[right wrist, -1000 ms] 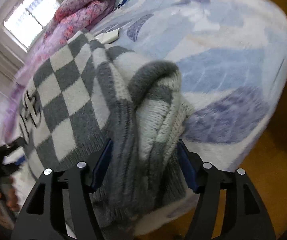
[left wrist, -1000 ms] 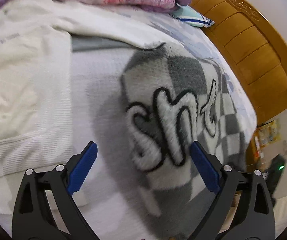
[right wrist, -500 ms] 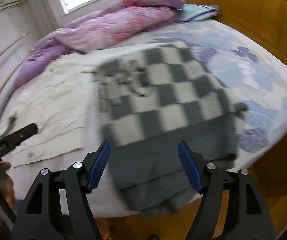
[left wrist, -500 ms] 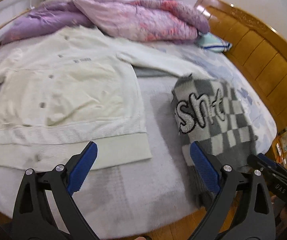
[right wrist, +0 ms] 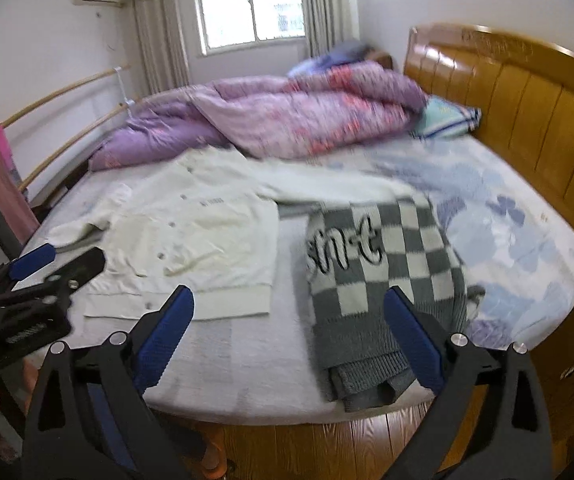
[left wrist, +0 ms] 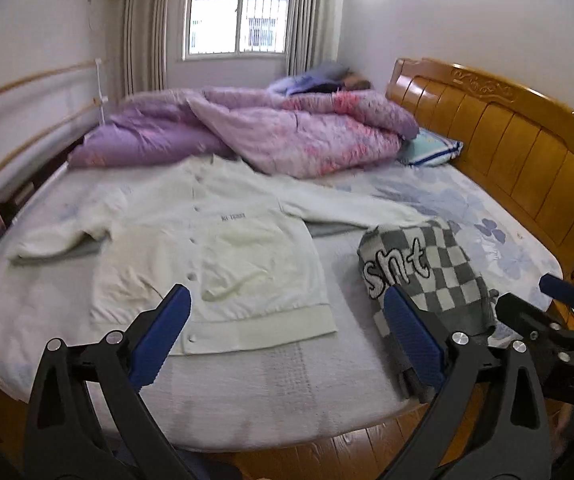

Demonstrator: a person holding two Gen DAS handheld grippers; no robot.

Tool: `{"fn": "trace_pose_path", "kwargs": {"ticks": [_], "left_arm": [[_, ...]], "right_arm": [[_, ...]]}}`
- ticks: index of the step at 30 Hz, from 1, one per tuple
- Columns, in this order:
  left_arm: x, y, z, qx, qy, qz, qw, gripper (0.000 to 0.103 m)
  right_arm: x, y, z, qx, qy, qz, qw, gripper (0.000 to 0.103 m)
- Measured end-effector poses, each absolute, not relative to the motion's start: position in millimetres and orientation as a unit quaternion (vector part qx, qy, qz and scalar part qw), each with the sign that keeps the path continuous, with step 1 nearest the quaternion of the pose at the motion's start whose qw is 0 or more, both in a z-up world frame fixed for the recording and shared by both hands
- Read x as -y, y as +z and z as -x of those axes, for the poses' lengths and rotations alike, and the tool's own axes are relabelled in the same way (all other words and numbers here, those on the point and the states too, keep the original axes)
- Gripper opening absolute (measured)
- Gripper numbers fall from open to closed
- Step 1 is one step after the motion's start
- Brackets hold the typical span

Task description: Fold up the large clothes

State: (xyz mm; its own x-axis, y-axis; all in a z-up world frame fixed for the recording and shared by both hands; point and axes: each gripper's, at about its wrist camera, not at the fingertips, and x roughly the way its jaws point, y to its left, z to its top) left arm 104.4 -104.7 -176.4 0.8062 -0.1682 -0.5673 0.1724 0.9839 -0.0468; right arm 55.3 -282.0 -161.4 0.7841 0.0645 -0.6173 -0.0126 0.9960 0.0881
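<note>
Left claw (left wrist: 285, 334): wide open, nothing between the blue pads; hangs off the near edge of the bed, above the floorboards; seen also at the left border of the right wrist view.
Cream jacket (left wrist: 215, 256): spread flat on the left half of the bed (left wrist: 247, 392), snaps closed, ribbed hem toward the near edge; beyond the left claw and apart from it, hem just past the left pad in the left wrist view.
Jacket print: small dark line of text on the chest, too small to read.
Left sleeve: bent outward toward the left bed edge.
Right sleeve: stretched toward the headboard, passing behind the top of the checked sweater.
Checked sweater (right wrist: 379, 276): grey and white, folded into a long stack right of the jacket; grey ribbed end at the near bed edge.
Sweater lettering: fuzzy white letters outlined in black, reads "snt".
Right claw (right wrist: 289, 334): just been opening, now spread wide, nothing gripped; sweater lies beyond and apart, lower end showing behind the right pad.
Back of bed: purple-pink duvet (left wrist: 287, 136) heaped; striped pillow (left wrist: 433, 148) beside the wooden headboard (left wrist: 527, 160).
</note>
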Motion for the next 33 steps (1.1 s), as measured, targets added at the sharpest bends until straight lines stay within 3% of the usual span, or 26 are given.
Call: {"fn": "trace_pose_path", "kwargs": {"ticks": [19,33], "left_arm": [[63,-93,-1,-0.197,-0.074,0.012,0.977,0.098],[55,-73,28,-0.153,-0.058,0.01,0.986,0.098]], "right_arm": [[226,-82,30,-0.206,0.05,0.021,0.977,0.095],[219,-72,49,-0.17,0.055,0.036,0.983,0.095]]}}
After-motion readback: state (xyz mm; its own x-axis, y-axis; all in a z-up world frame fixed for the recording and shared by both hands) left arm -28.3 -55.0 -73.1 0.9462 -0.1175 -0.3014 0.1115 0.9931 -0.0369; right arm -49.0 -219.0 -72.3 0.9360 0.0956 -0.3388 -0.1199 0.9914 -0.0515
